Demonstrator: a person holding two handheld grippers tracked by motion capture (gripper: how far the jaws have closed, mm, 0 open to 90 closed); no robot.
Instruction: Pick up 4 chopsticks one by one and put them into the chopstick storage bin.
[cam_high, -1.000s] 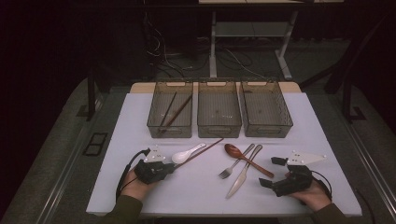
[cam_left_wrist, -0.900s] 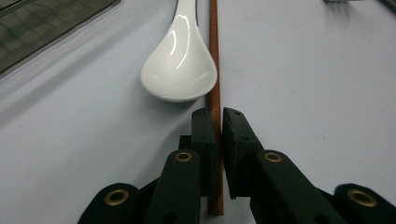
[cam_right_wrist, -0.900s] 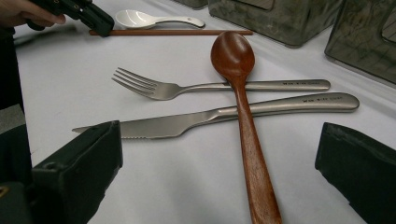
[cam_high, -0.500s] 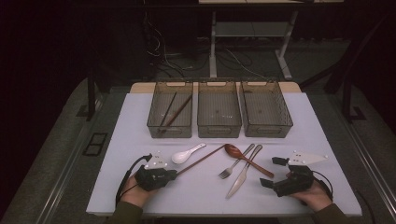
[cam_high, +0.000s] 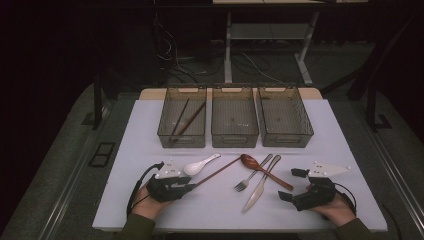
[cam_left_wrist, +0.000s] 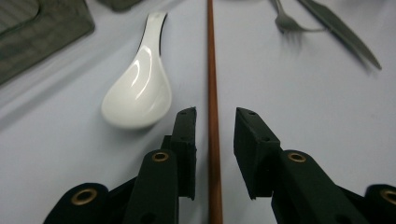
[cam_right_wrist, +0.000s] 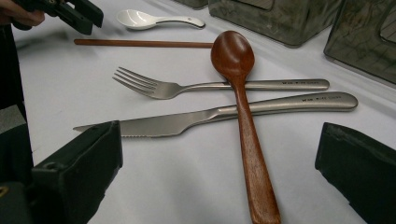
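In the right gripper view the wooden spoon's (cam_right_wrist: 243, 116) handle ran off the bottom edge. The chopstick (cam_left_wrist: 212, 107) in the left gripper view was cut at top and bottom, and the knife's (cam_left_wrist: 341, 30) handle by the top edge.

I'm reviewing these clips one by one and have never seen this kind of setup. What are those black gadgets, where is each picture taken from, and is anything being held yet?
There is no robot here: a person sits at a white table and holds a hand-operated gripper in each hand. The high view looks down from above; the left gripper is at the left, the right gripper at the right. The other two pictures come from cameras riding on each gripper, looking along its black jaws.

At the far side stand three clear bins; the left one holds chopsticks. Nearer lie a white spoon, a single chopstick, a fork, a knife and a wooden spoon lying across both.

Nothing is held. The left gripper's open jaws straddle the single chopstick; the right gripper is open too.
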